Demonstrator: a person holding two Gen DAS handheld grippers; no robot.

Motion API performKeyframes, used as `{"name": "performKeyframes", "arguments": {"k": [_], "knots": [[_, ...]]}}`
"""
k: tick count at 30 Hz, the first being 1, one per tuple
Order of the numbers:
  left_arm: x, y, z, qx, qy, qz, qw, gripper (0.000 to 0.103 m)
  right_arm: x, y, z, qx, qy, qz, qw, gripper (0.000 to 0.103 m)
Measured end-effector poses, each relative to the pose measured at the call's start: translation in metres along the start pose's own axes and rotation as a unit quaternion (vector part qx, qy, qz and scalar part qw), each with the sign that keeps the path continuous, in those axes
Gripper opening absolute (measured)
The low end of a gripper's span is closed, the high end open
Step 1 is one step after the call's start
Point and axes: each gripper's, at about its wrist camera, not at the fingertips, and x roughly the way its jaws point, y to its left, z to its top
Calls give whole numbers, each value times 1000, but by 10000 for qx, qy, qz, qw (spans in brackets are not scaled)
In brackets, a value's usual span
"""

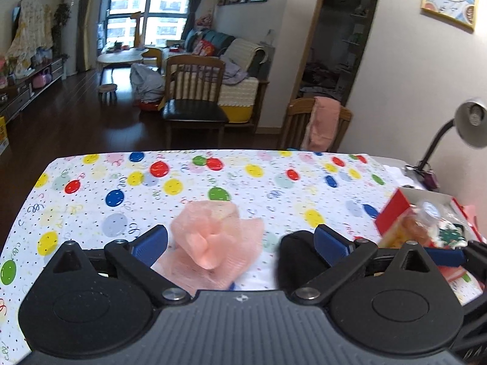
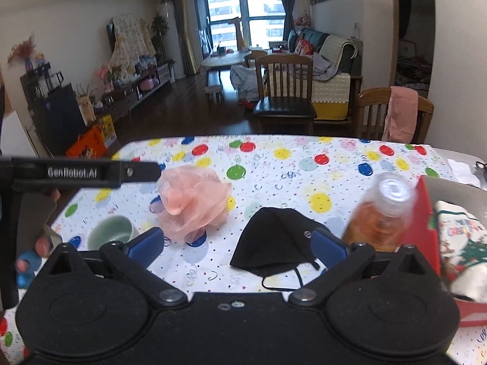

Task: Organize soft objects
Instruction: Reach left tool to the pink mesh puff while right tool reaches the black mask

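A pink mesh bath puff point(image 1: 214, 243) lies on the balloon-print tablecloth point(image 1: 213, 176), between the fingers of my open left gripper point(image 1: 240, 245), untouched as far as I can see. A black face mask point(image 1: 296, 258) lies by that gripper's right finger. In the right wrist view the puff point(image 2: 193, 203) sits left of centre and the mask point(image 2: 274, 240) lies between the fingers of my open, empty right gripper point(image 2: 237, 243). A red box point(image 2: 424, 222) at the right holds a Christmas-print cloth point(image 2: 462, 240).
A clear bottle of orange liquid point(image 2: 380, 213) stands beside the red box. A green cup point(image 2: 111, 235) and a small blue toy point(image 2: 26, 269) sit at the left. A desk lamp point(image 1: 468, 124) stands at the far right. Wooden chairs point(image 2: 284, 91) stand beyond the table.
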Motion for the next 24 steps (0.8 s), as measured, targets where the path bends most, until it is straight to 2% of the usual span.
{"name": "performKeyframes", "arguments": {"k": [5, 12, 17, 24], "knots": [[29, 13, 3, -152, 133, 184, 9996, 103, 37, 9, -1, -202, 184, -186, 9995, 103], [74, 18, 5, -287, 509, 158, 9982, 103, 91, 8, -2, -303, 479, -460, 9973, 102], [104, 13, 6, -145, 776, 208, 9967, 103, 122, 2, -4, -315, 683, -628, 9952, 101], [136, 9, 1, 37, 1010, 482, 9937, 103, 154, -2, -5, -337, 864, -791, 9925, 100]]}}
